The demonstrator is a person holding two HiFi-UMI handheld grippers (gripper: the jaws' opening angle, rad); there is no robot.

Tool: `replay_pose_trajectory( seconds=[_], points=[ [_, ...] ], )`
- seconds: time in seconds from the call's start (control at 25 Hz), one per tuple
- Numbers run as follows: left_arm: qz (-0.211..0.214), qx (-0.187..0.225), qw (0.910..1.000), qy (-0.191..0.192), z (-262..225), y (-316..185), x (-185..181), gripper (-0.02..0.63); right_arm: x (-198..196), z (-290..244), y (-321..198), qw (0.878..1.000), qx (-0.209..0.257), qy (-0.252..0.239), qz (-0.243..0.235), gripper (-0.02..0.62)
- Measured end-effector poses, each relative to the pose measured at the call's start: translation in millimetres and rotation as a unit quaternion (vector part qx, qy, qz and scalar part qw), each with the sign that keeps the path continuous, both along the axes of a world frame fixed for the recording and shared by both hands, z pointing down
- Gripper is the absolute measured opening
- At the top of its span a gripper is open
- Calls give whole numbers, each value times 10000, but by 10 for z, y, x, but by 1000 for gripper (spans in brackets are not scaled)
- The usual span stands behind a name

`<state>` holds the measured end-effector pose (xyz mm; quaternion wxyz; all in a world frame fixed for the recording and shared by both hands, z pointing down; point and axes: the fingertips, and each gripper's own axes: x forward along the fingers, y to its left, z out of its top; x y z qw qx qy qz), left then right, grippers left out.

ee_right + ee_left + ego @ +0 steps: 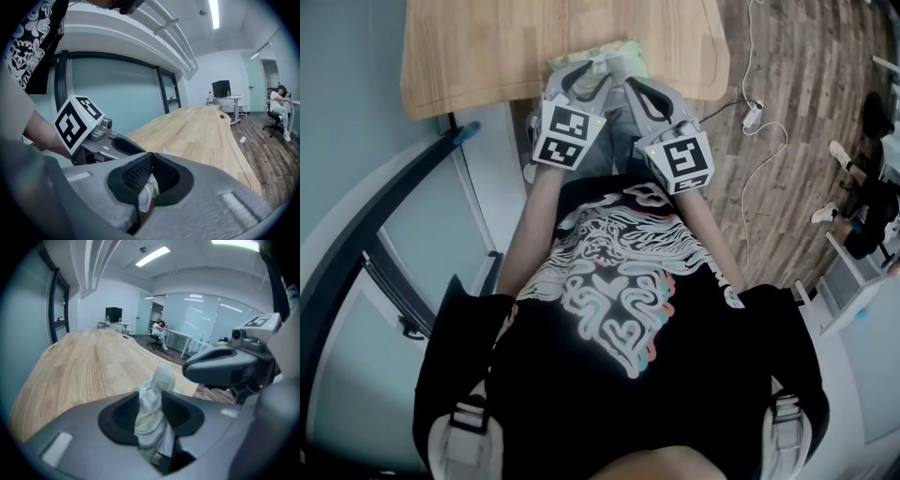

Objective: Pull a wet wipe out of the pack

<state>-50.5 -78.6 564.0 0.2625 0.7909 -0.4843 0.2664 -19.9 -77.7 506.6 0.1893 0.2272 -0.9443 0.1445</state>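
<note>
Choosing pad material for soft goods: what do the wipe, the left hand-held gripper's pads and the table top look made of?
Wipe: thin white cloth, likely nonwoven, matte, bunched in soft folds. Pads of the left hand-held gripper: black, dull, ribbed, probably rubber. Table top: pale wood with lengthwise grain, smooth low-sheen finish; solid or veneer unclear.

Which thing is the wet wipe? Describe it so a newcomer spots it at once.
The light wooden table holds a greenish pack at its near edge. The wet wipe is the white crumpled tuft rising from it between the left gripper's fingers, upright where the pack lies flat.
</note>
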Motion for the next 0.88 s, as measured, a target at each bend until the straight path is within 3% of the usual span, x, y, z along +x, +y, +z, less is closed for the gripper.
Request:
replay_pose_trajectory(
  seconds=[0.4,0.48,0.56,0.88],
  points=[
    [-66,-166,9998,-66,32,-88,32,110,29,-7,-47,10000,-13,7,-33,0],
    [-71,-222,9996,-144,47,-84,15,93,20,-14,-45,10000,-8,13,-57,0],
    [-63,-282,9992,-265,89,-66,-22,13,-1,-25,-40,10000,-12,4,-80,0],
    [-58,-322,9994,-141,39,-83,-90,5,-138,5,-20,9993,11,98,-354,0]
  ],
)
